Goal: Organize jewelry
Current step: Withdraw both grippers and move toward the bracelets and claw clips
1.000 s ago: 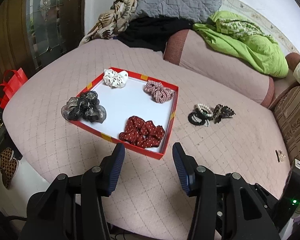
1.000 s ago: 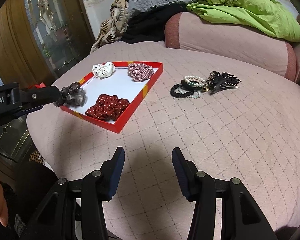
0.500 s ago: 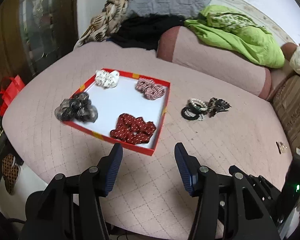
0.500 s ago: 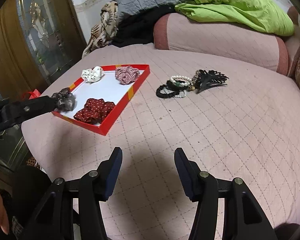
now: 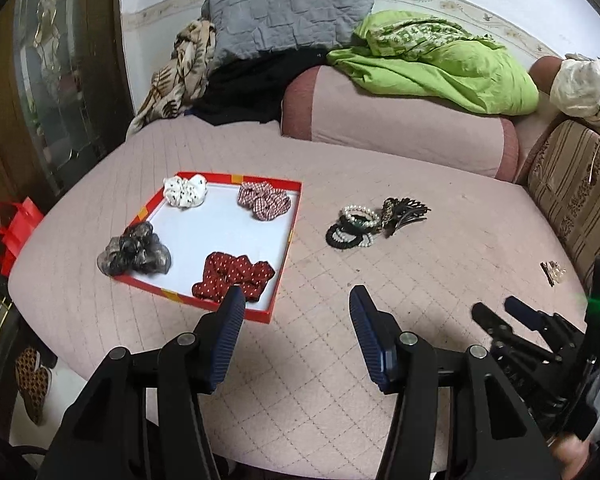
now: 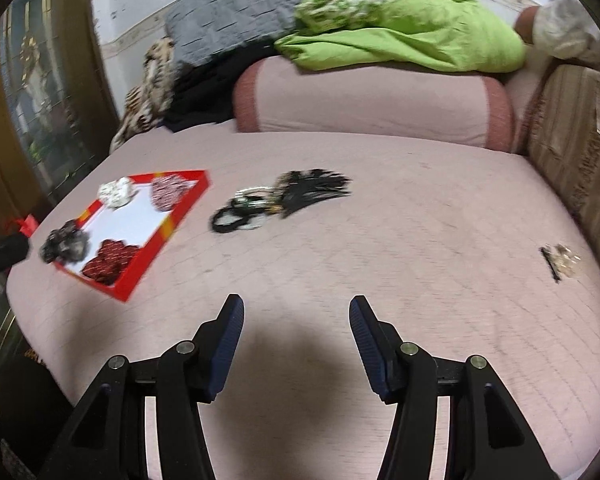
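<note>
The left gripper (image 5: 296,300) has its fingers (image 5: 230,326) spread with nothing between them, low in the frame over the pink quilted bed (image 5: 340,380). Just above its left finger sits the red tray (image 5: 284,256), white inside, with a scrunchie in each corner: the red dotted scrunchie (image 5: 234,276) nearest, the grey-black scrunchie (image 5: 134,250) draped over the tray's left rim, the white spotted scrunchie (image 5: 186,190) and the red checked scrunchie (image 5: 264,200) at the far side. Right of the tray, apart from it, lies a heap of hair ties and a pearl bracelet (image 5: 354,226) touching a black hair claw (image 5: 406,210). A small clip (image 5: 552,272) lies alone near the right edge of the frame.

The right gripper (image 6: 296,312) also has its fingers (image 6: 230,334) apart and bare, at the bottom centre of its blurred view; it shows too at lower right of the left view. Beyond, at the top, are a pink bolster (image 5: 400,120), a green blanket (image 5: 440,64) and a grey pillow (image 5: 288,12)
</note>
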Action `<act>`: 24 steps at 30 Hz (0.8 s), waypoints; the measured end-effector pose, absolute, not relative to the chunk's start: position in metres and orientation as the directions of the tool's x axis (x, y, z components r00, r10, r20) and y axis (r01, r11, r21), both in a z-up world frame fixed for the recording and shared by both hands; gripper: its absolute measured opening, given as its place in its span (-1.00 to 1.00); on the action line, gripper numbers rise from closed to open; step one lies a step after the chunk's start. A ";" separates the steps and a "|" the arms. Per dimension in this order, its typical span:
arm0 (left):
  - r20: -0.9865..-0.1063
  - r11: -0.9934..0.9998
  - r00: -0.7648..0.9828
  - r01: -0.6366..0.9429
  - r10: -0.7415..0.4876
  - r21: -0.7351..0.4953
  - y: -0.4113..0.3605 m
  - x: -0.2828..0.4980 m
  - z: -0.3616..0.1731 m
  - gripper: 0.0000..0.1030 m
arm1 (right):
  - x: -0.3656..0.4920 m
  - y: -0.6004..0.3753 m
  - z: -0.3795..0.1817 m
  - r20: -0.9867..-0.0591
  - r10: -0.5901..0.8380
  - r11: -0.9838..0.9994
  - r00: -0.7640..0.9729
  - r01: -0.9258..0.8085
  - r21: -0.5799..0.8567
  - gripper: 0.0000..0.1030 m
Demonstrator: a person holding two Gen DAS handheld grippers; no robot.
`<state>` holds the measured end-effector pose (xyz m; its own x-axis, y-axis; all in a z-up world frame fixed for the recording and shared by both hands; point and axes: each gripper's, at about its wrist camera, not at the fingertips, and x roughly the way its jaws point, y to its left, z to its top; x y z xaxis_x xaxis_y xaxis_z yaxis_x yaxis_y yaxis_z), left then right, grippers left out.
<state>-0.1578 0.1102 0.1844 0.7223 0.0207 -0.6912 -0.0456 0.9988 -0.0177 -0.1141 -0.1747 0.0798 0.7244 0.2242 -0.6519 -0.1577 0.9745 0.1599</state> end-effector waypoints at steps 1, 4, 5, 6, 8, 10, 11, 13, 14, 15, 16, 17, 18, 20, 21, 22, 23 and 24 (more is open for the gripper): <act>-0.690 0.999 0.724 -0.046 0.022 -0.016 0.109 -0.158 0.185 0.05 | -0.114 -0.181 0.078 -0.653 0.218 0.976 0.725 -0.147 0.162 0.17; -0.683 0.999 0.730 -0.050 0.029 -0.010 0.104 -0.159 0.186 0.09 | -0.116 -0.197 0.072 -0.661 0.206 0.978 0.722 -0.120 0.173 0.17; -0.679 0.999 0.734 -0.052 0.031 -0.011 0.103 -0.160 0.187 0.12 | -0.116 -0.200 0.071 -0.662 0.204 0.978 0.721 -0.115 0.176 0.17; -0.673 0.998 0.739 -0.057 0.034 -0.013 0.103 -0.161 0.188 0.18 | -0.117 -0.203 0.069 -0.664 0.204 0.977 0.719 -0.111 0.180 0.17; -0.654 0.998 0.756 -0.062 0.038 -0.013 0.103 -0.165 0.193 0.22 | -0.118 -0.205 0.066 -0.670 0.199 0.978 0.715 -0.105 0.179 0.17; -0.606 0.997 0.793 -0.080 0.056 -0.013 0.106 -0.173 0.199 0.45 | -0.117 -0.202 0.064 -0.681 0.196 0.979 0.706 -0.106 0.171 0.17; -0.585 0.996 0.808 -0.094 0.070 -0.010 0.108 -0.177 0.201 0.50 | -0.116 -0.199 0.065 -0.683 0.192 0.980 0.705 -0.107 0.166 0.17; -0.552 0.993 0.829 -0.115 0.093 -0.005 0.112 -0.181 0.206 0.63 | -0.115 -0.195 0.068 -0.681 0.198 0.980 0.706 -0.115 0.166 0.17; -0.533 0.992 0.839 -0.126 0.106 -0.001 0.114 -0.183 0.208 0.67 | -0.116 -0.192 0.071 -0.677 0.201 0.979 0.708 -0.120 0.164 0.17; -0.520 0.991 0.846 -0.135 0.116 0.003 0.116 -0.185 0.210 0.78 | -0.117 -0.188 0.073 -0.674 0.202 0.979 0.711 -0.127 0.159 0.17; -0.510 0.989 0.850 -0.146 0.129 0.006 0.118 -0.186 0.210 0.86 | -0.118 -0.185 0.074 -0.673 0.202 0.979 0.711 -0.135 0.151 0.17; -0.497 0.987 0.855 -0.163 0.147 0.010 0.121 -0.186 0.210 0.87 | -0.118 -0.181 0.075 -0.675 0.204 0.979 0.709 -0.142 0.146 0.17; -0.490 0.985 0.858 -0.173 0.157 0.013 0.122 -0.187 0.210 0.90 | -0.119 -0.177 0.074 -0.678 0.207 0.978 0.705 -0.151 0.142 0.17; -0.493 0.982 0.853 -0.185 0.173 0.026 0.125 -0.184 0.208 0.95 | -0.120 -0.172 0.073 -0.683 0.210 0.978 0.700 -0.160 0.137 0.17; -0.503 0.983 0.847 -0.180 0.172 0.034 0.125 -0.182 0.206 0.95 | -0.120 -0.171 0.072 -0.685 0.212 0.977 0.697 -0.163 0.137 0.17; -0.514 0.984 0.841 -0.175 0.169 0.037 0.125 -0.180 0.205 0.95 | -0.121 -0.170 0.071 -0.686 0.214 0.977 0.695 -0.165 0.138 0.17; -0.535 0.986 0.830 -0.165 0.159 0.037 0.125 -0.177 0.202 0.95 | -0.121 -0.171 0.069 -0.688 0.215 0.976 0.693 -0.165 0.139 0.17; -0.556 0.987 0.818 -0.155 0.148 0.035 0.124 -0.174 0.199 0.95 | -0.120 -0.172 0.069 -0.689 0.215 0.976 0.692 -0.164 0.140 0.17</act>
<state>-0.1745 0.1244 0.1993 0.8181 0.1480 -0.5557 -0.1546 0.9873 0.0354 -0.1204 -0.1716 0.0686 0.6925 0.2151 -0.6886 -0.1642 0.9765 0.1399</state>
